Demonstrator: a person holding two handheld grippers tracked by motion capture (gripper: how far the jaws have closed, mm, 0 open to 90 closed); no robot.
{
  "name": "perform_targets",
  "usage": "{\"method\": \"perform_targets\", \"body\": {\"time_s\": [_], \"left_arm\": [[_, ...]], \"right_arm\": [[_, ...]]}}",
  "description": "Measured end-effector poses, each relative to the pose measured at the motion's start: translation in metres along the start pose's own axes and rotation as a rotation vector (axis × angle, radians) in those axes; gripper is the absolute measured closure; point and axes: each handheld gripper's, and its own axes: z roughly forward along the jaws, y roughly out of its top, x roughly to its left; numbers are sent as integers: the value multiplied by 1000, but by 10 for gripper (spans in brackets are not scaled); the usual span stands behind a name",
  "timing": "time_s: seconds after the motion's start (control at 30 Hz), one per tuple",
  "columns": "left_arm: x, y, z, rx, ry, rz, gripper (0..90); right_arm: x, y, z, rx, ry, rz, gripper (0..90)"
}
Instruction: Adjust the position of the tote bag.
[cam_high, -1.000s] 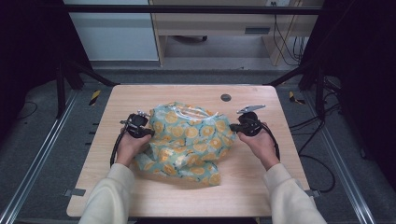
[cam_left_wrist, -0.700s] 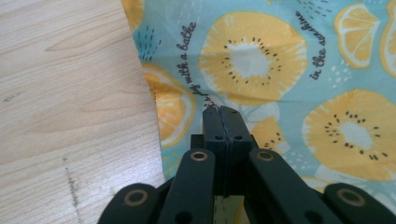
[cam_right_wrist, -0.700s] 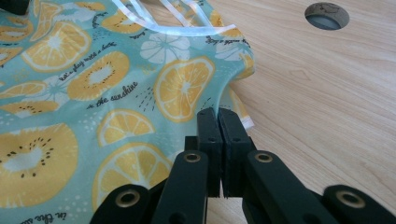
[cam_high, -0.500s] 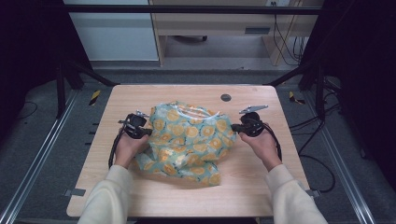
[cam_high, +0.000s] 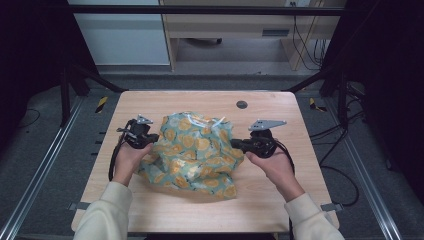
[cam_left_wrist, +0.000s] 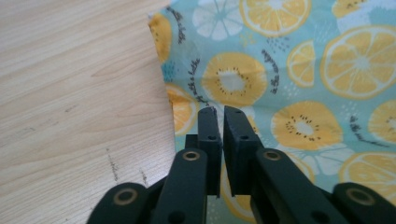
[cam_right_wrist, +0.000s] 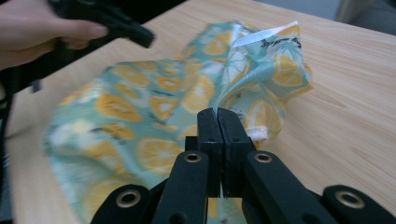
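Stretching between both hands, the citrus-print cloth (cam_high: 197, 152) is clamped at opposite edges by the left claw (cam_high: 151, 138) and right claw (cam_high: 235, 143), its span running across the counter (cam_high: 280, 200).

A lab test rig — wooden table (cam_high: 280, 200) inside a black frame (cam_high: 200, 9), loose cables (cam_high: 300, 37) beyond the grippers.
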Motion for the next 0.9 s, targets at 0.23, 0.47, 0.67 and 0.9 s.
{"method": "perform_targets", "body": {"time_s": [0.23,0.47,0.67,0.9], "left_arm": [[0,-2,-4,-12,11,-12,639],[-2,-10,2,-3,-16,-35,427],[-8,-14,-4,-15,-25,-23,364],[-17,-7,-16,-41,-24,-10,311]], "right_arm": [[39,3,-1,1,81,-68,893],[59,5,-2,-5,129,-91,893],[74,5,-11,-7,154,-109,892],[90,0,-14,4,181,-132,892]]}}
